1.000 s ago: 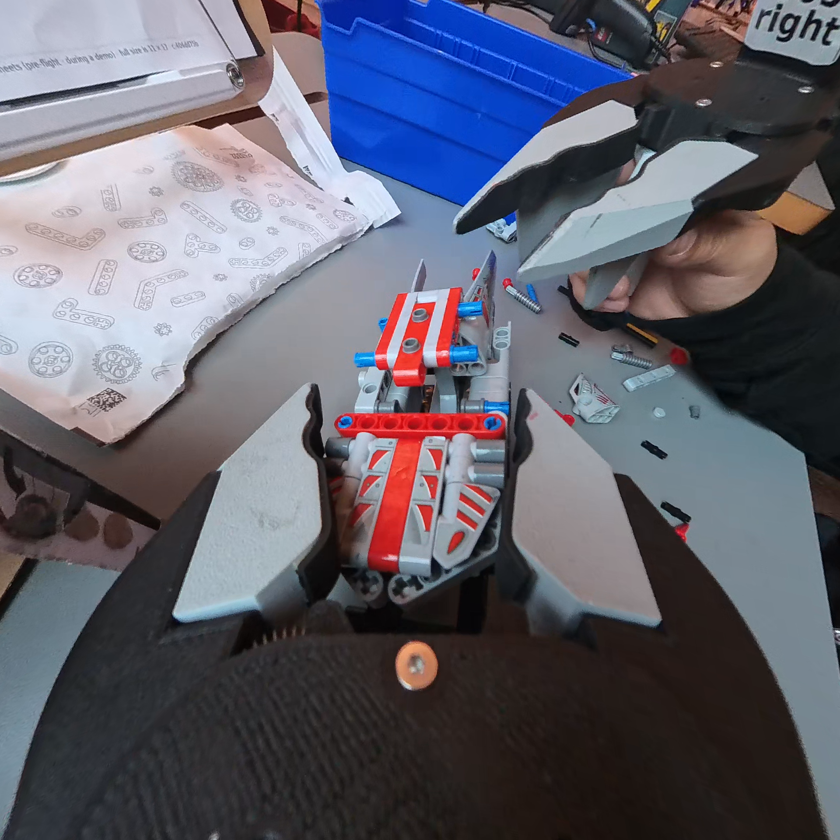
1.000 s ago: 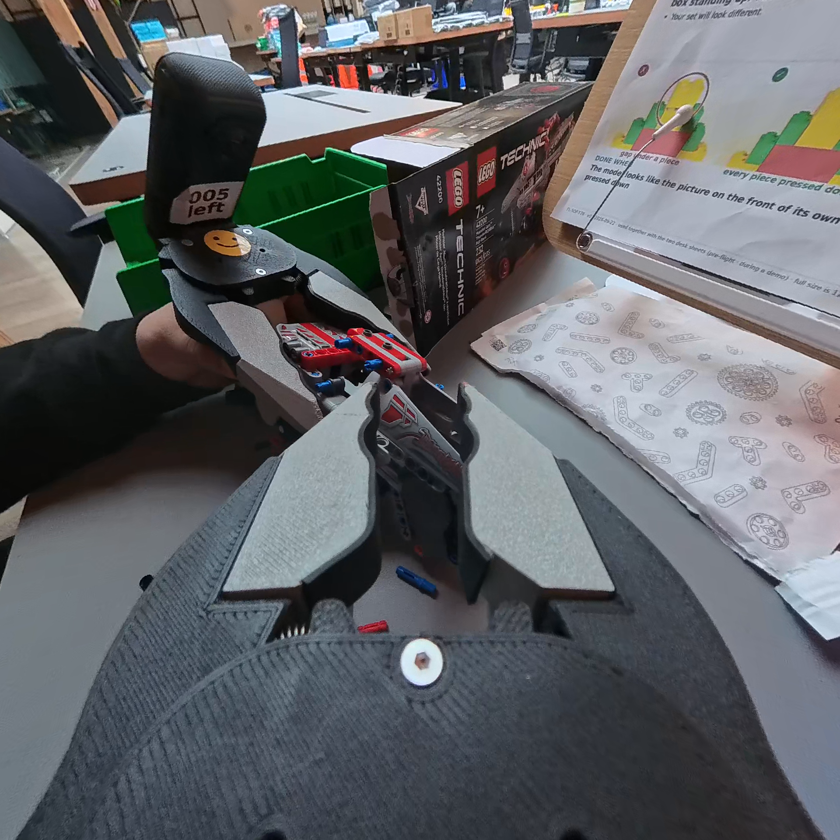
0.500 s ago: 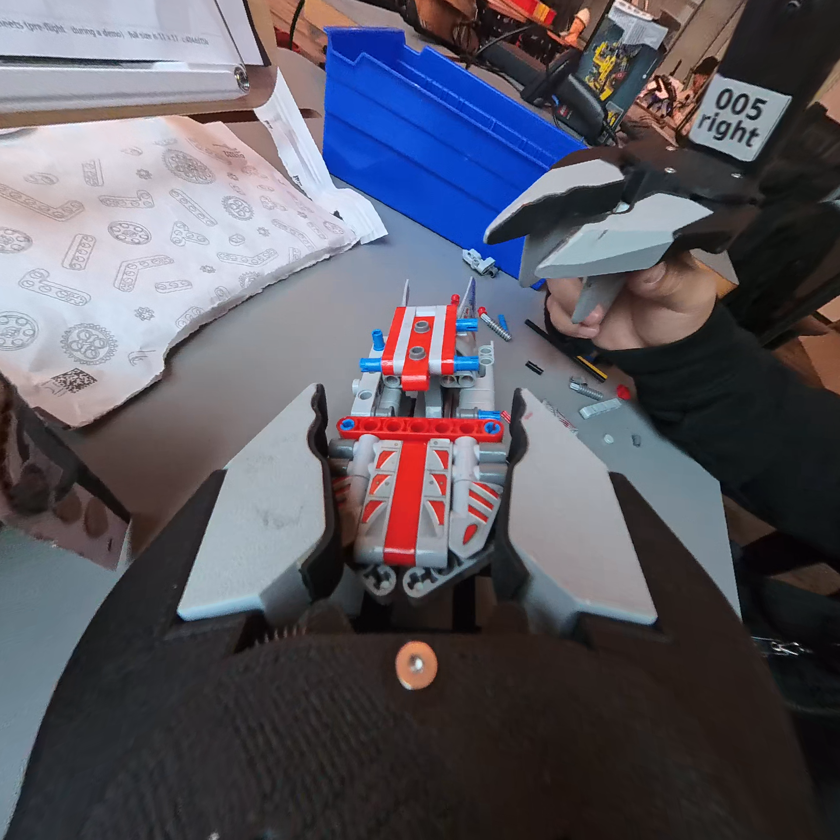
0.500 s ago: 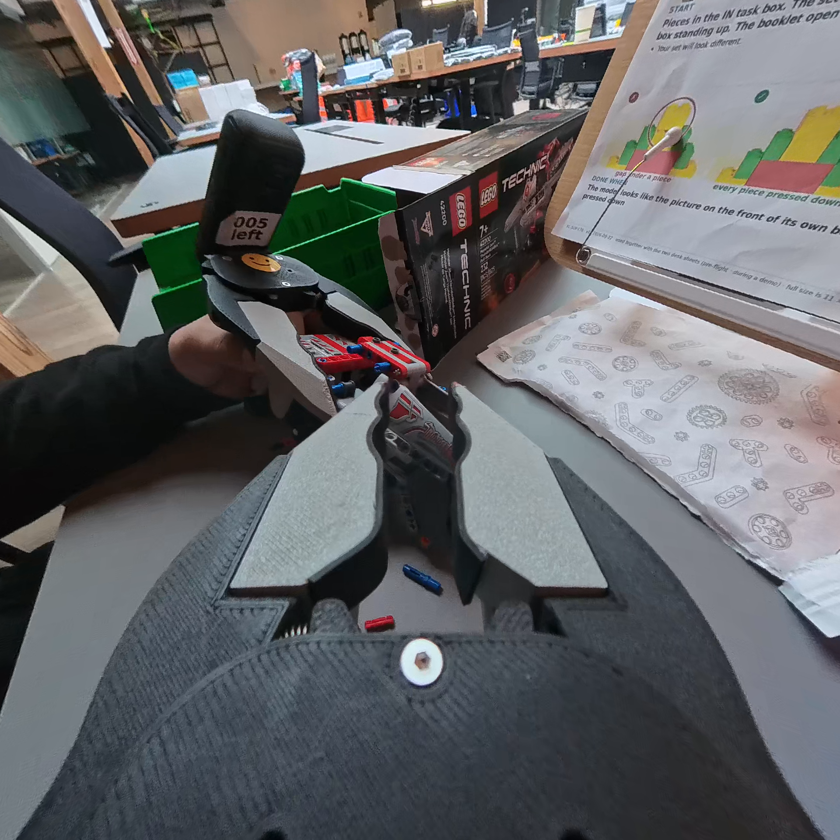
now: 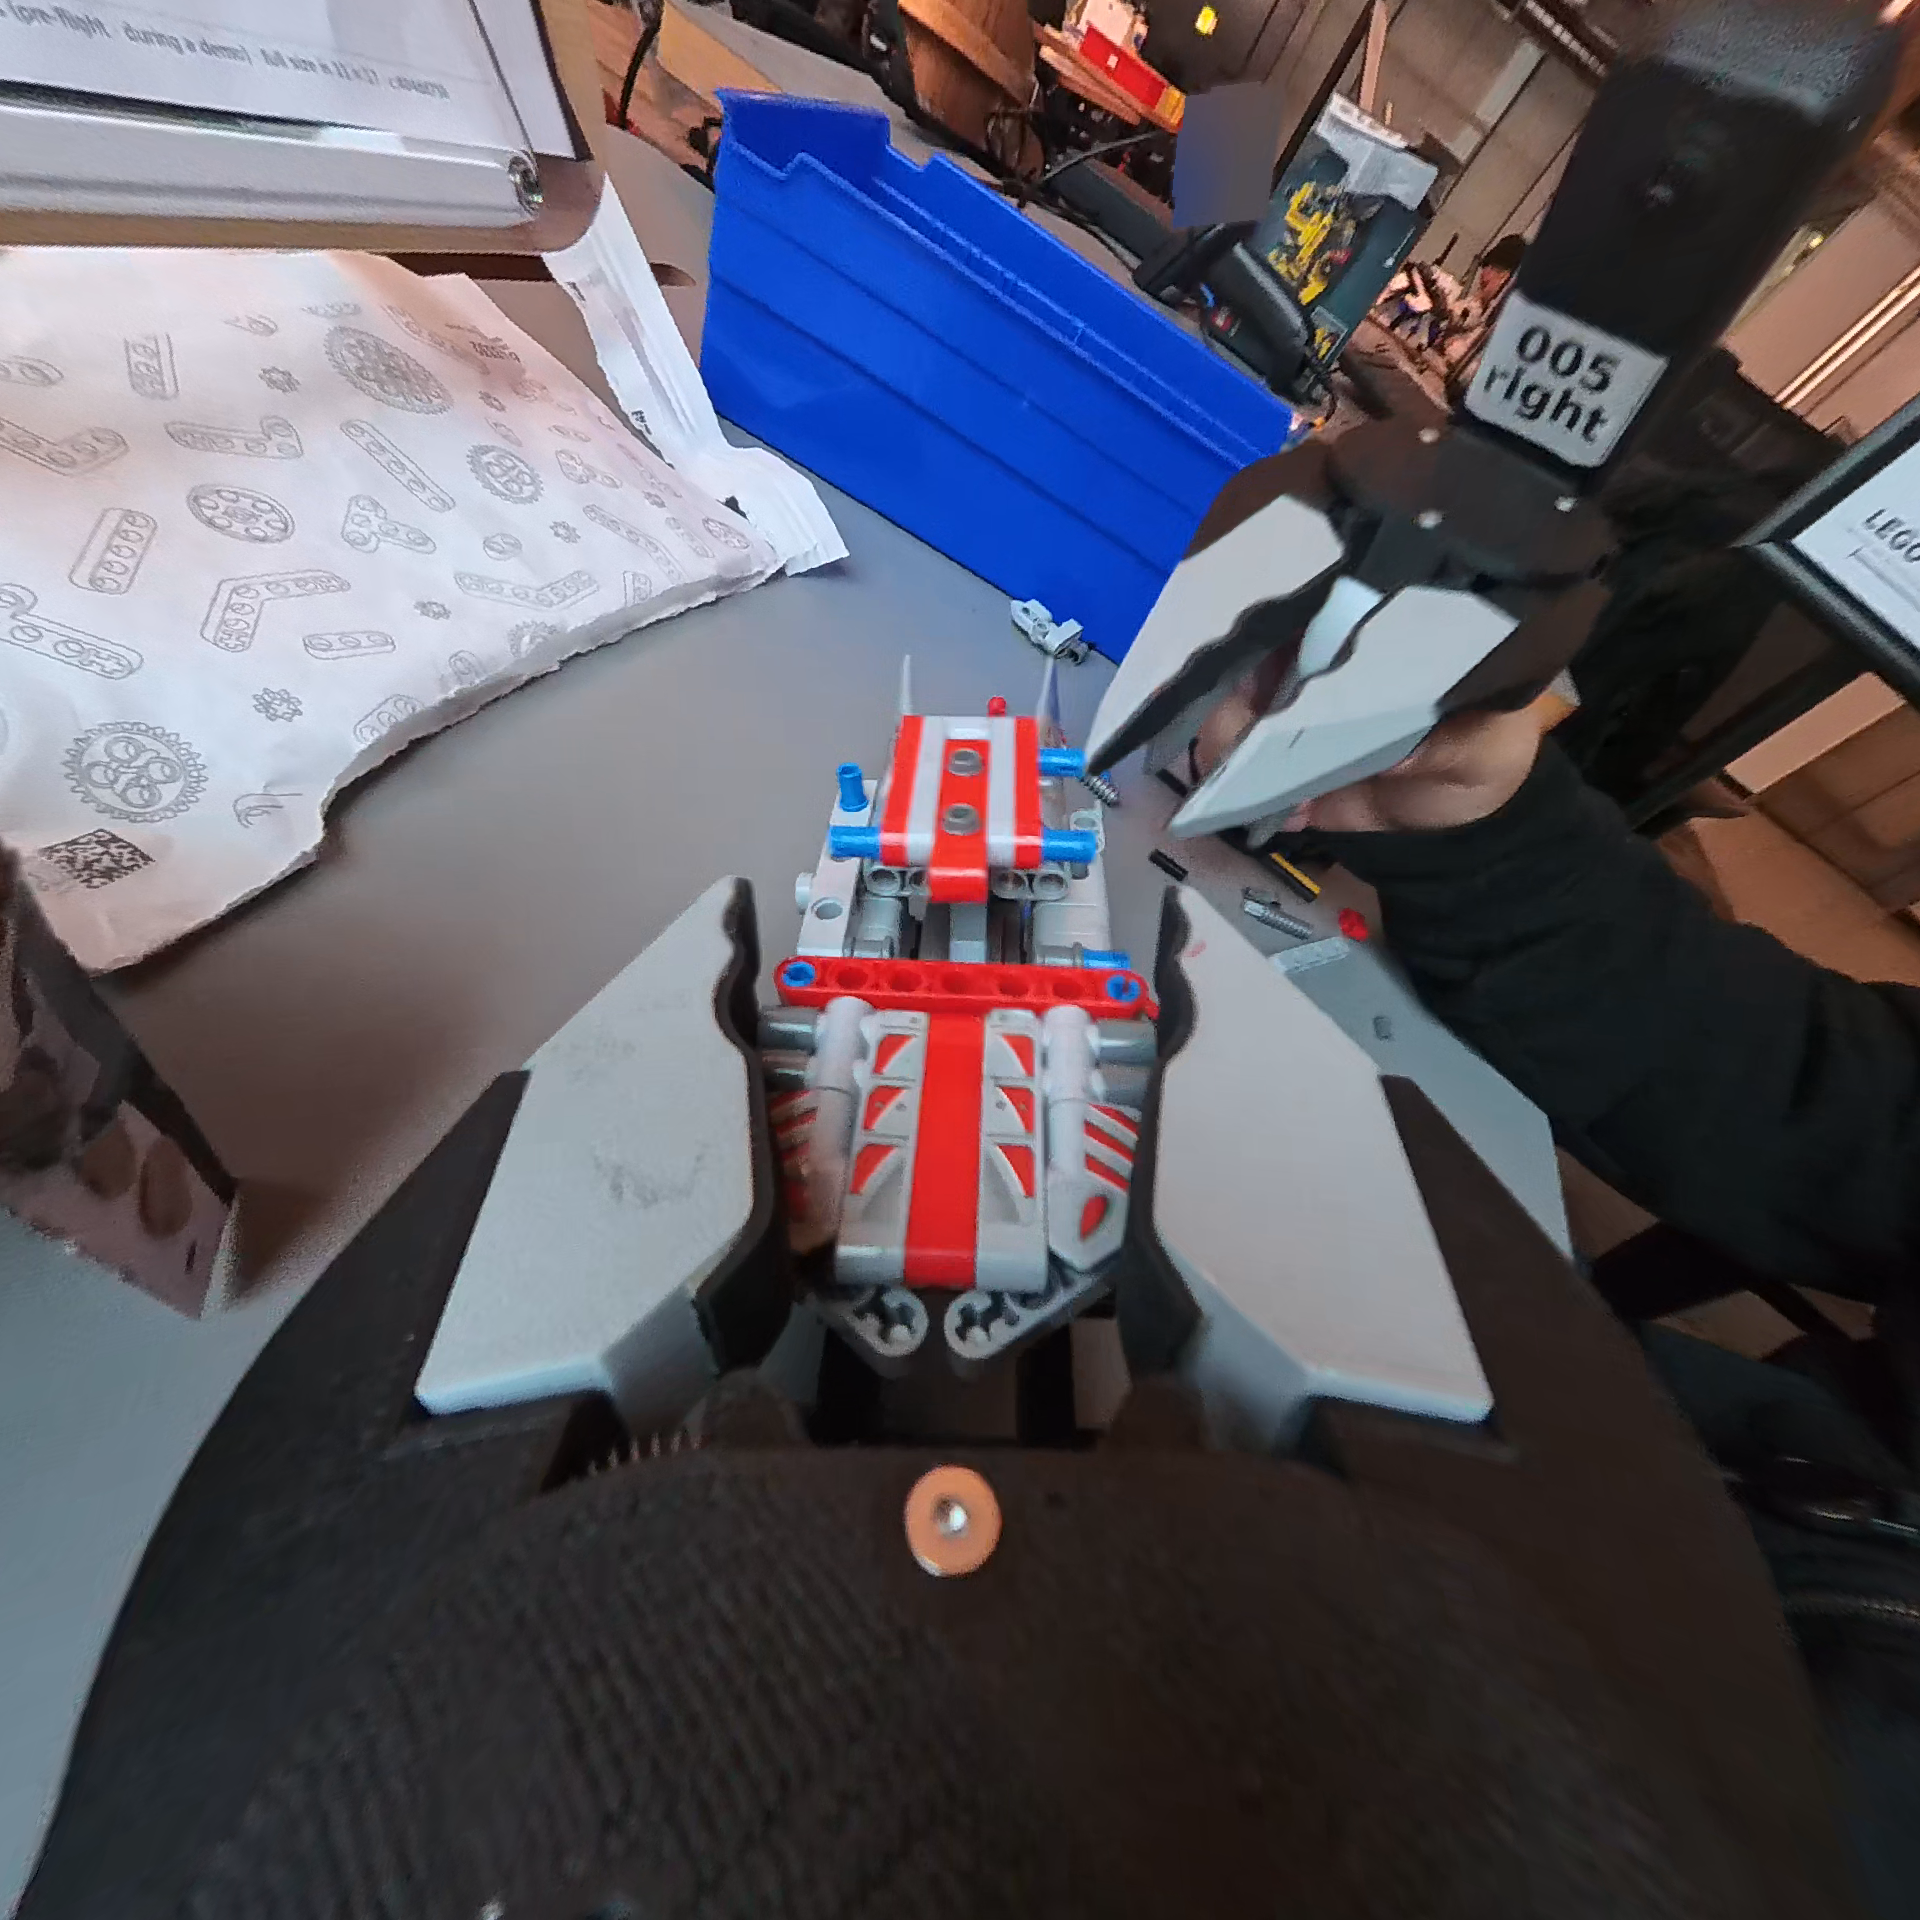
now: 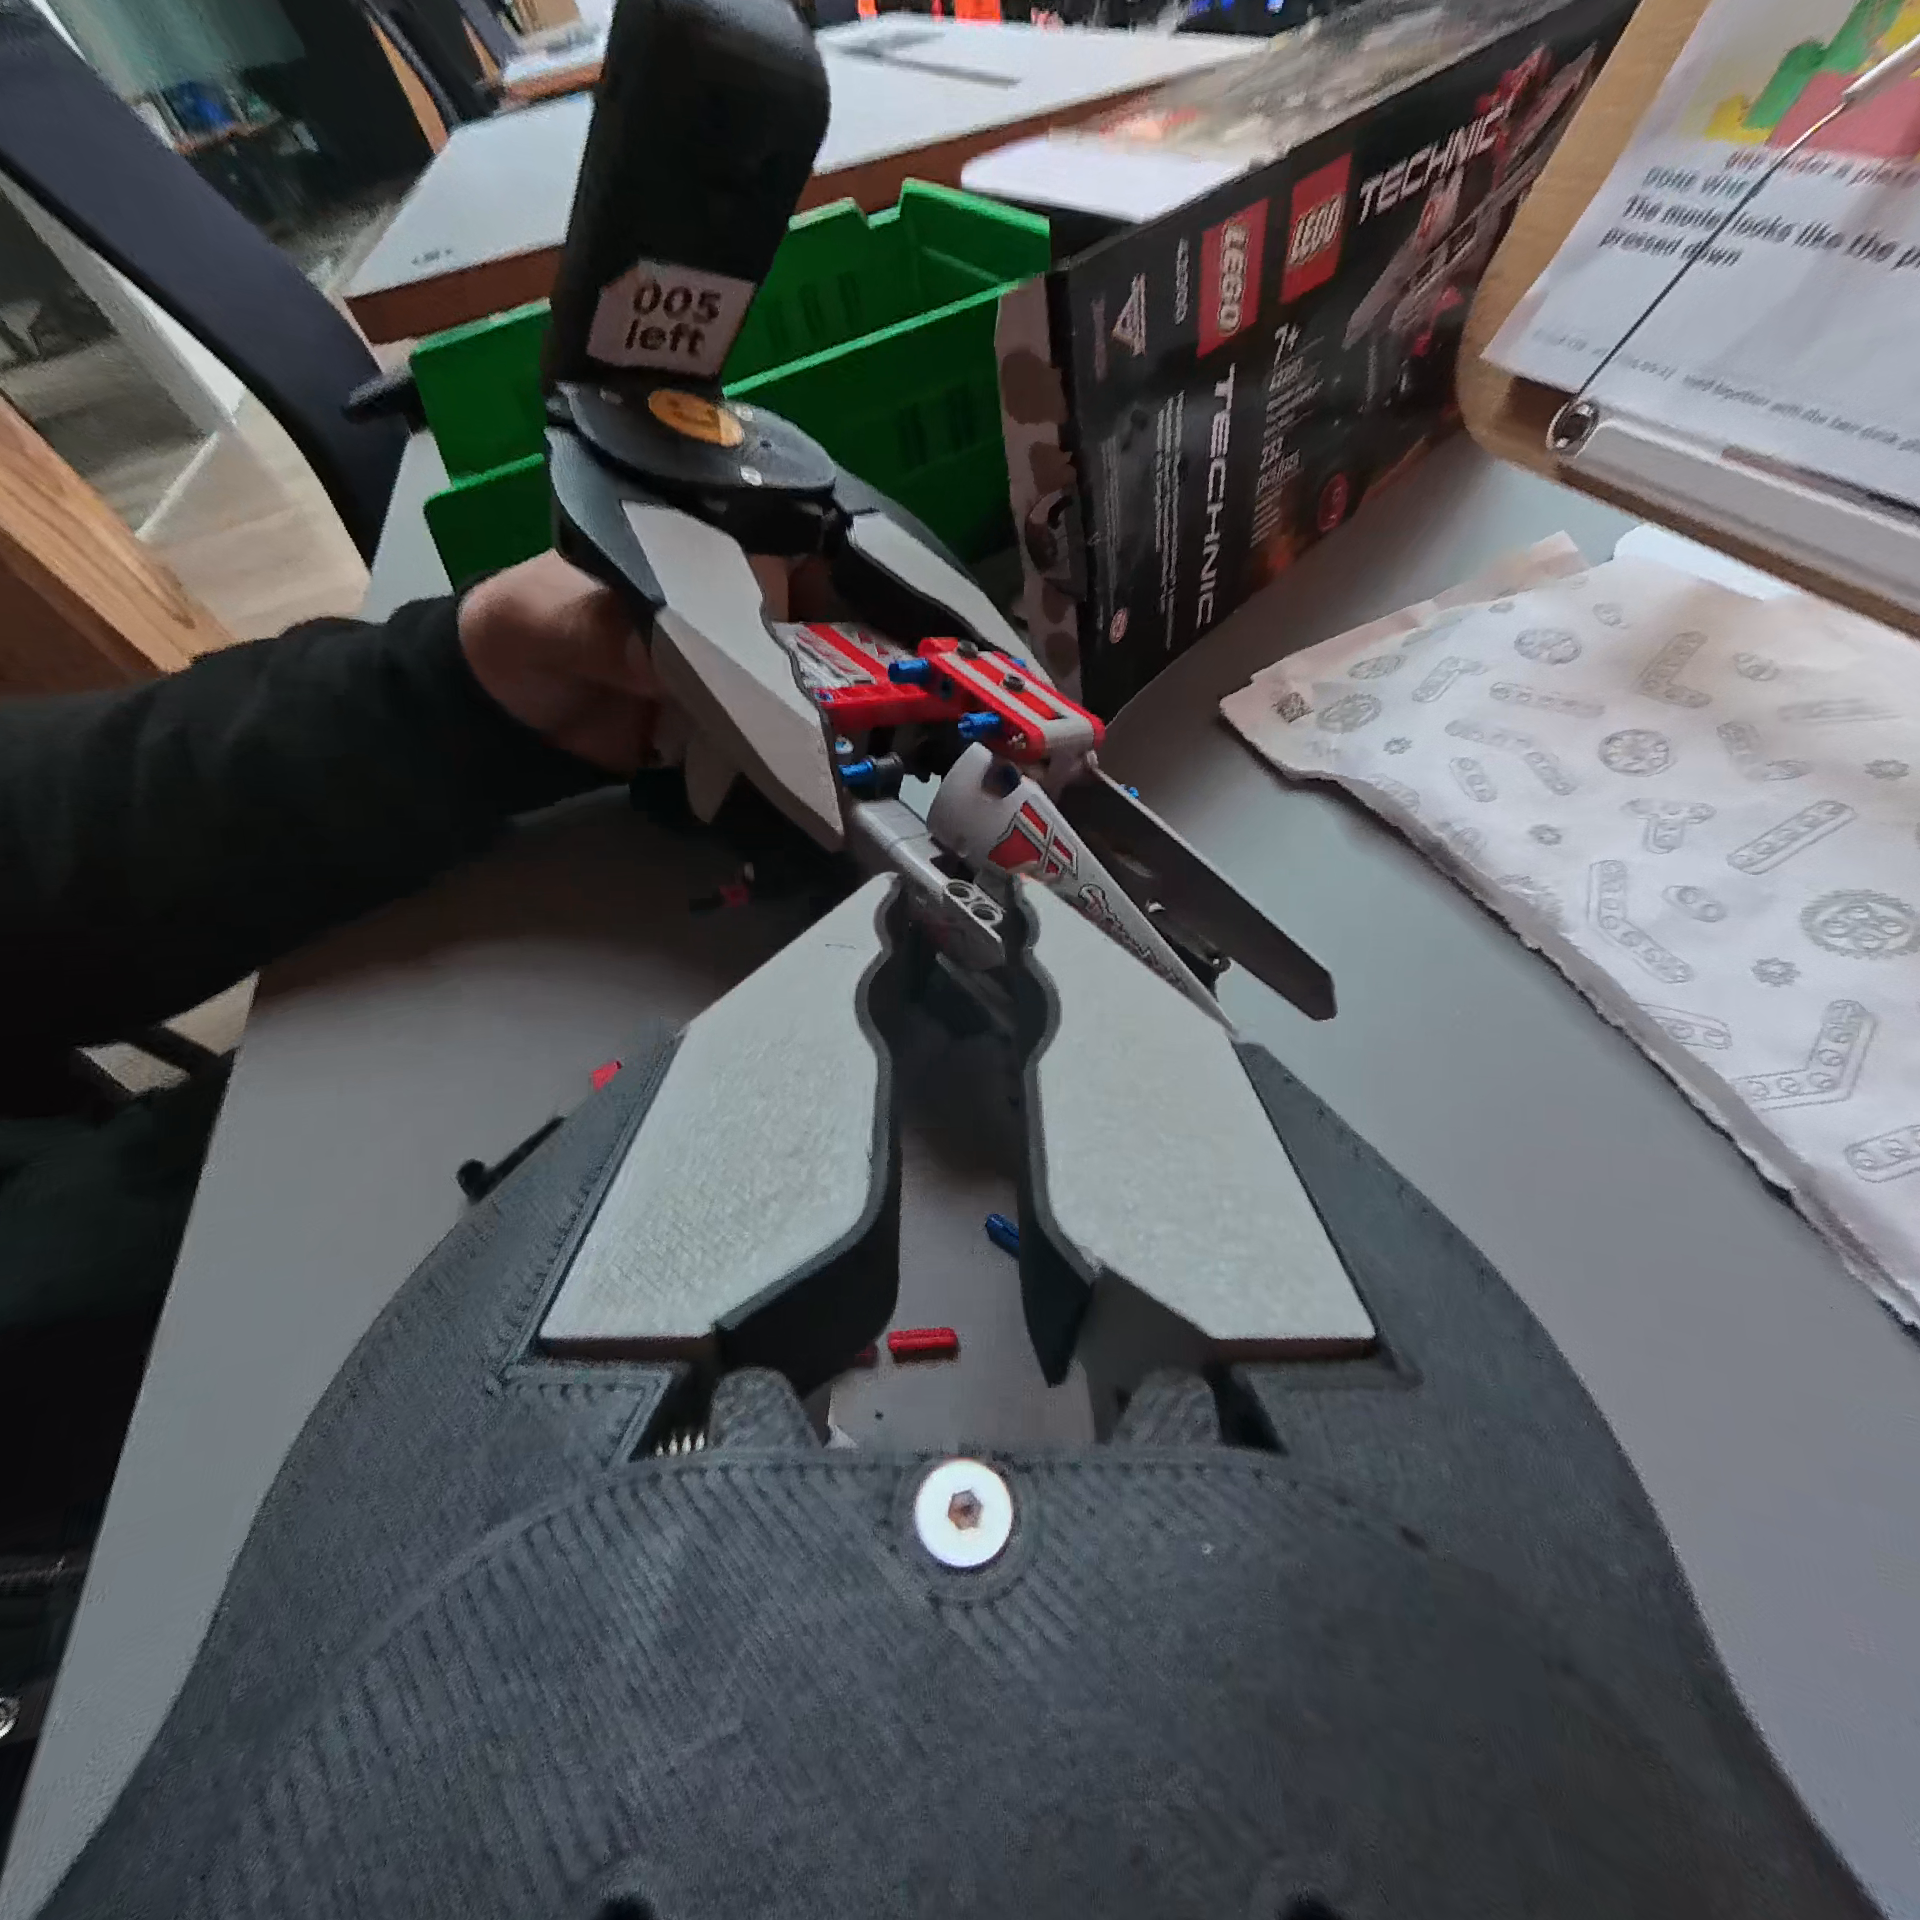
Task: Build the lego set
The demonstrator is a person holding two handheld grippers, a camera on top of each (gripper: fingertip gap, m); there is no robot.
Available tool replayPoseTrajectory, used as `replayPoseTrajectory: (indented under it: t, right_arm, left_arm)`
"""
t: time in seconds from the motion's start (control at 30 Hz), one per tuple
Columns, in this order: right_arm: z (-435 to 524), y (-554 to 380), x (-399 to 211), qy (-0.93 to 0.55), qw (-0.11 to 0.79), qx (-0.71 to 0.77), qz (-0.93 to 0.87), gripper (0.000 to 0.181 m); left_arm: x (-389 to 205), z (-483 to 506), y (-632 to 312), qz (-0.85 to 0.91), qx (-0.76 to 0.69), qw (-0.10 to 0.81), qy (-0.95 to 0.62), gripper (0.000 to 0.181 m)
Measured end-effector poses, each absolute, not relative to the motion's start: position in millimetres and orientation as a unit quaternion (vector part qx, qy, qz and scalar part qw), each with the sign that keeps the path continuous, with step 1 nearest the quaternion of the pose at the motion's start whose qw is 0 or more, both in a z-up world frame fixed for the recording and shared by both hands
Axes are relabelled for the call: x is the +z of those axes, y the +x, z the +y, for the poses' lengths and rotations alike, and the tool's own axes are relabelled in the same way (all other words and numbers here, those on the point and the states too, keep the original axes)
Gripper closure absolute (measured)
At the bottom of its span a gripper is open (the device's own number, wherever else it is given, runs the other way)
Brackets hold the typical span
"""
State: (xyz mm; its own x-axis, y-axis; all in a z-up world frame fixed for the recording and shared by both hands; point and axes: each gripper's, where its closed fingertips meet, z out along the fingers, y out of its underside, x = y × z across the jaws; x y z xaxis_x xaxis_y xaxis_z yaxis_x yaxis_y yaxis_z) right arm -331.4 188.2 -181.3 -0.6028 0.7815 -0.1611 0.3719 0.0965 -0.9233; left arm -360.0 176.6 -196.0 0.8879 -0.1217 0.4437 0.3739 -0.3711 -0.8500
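Lego model (image 5: 961, 1039) clamped in left gripper (image 5: 951, 961)
Right gripper (image 6: 961, 914) fingers narrow, pinching model's grey nose piece (image 6: 961, 909)

Legible marks, wording not copied:
- White printed label (image 5: 1548, 390), black handle of my right gripper (image 6: 956, 914).
- White printed label (image 6: 670, 317), black handle of my left gripper (image 5: 951, 935).
- Black cardboard set box (image 6: 1247, 416): red logo squares, white lettering, numbers.
- White instruction sheet (image 6: 1766, 260) on a wooden board: black print.
- White patterned paper bag (image 5: 312, 582): square code at one corner.
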Motion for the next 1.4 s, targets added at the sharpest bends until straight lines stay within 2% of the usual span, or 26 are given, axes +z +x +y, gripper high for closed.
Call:
replayPoseTrajectory:
  t: [0.17,0.6,0.8,1.0,1.07,1.17,1.27,1.3,1.4]
  right_arm:
    - [174,-325,-196,-0.379,0.170,0.508,-0.754,0.181]
    - [165,-319,-200,-0.353,0.172,0.491,-0.778,0.175]
    - [169,-315,-198,-0.343,0.182,0.483,-0.785,0.179]
    - [180,-313,-206,-0.364,0.166,0.471,-0.786,0.177]
    - [183,-312,-213,-0.368,0.164,0.452,-0.796,0.177]
    - [184,-314,-221,-0.371,0.167,0.436,-0.803,0.173]
    - [179,-317,-219,-0.367,0.176,0.444,-0.798,0.166]
    - [180,-319,-218,-0.368,0.185,0.445,-0.796,0.164]
    - [183,-323,-218,-0.366,0.202,0.443,-0.793,0.168]
  left_arm:
    - [-184,175,-356,-0.072,-0.246,0.575,-0.777,0.116]
    - [-179,171,-359,-0.057,-0.207,0.582,-0.784,0.119]
    - [-163,151,-374,-0.025,-0.077,0.563,-0.823,0.109]
    - [-187,146,-358,0.004,-0.053,0.471,-0.880,0.094]
    - [-200,150,-351,0.013,-0.048,0.436,-0.899,0.082]
    - [-231,146,-362,0.030,0.033,0.364,-0.930,0.070]
    - [-249,146,-367,0.042,0.069,0.330,-0.941,0.081]
    - [-246,150,-365,0.044,0.065,0.348,-0.934,0.099]
    - [-244,152,-365,0.046,0.061,0.360,-0.930,0.101]
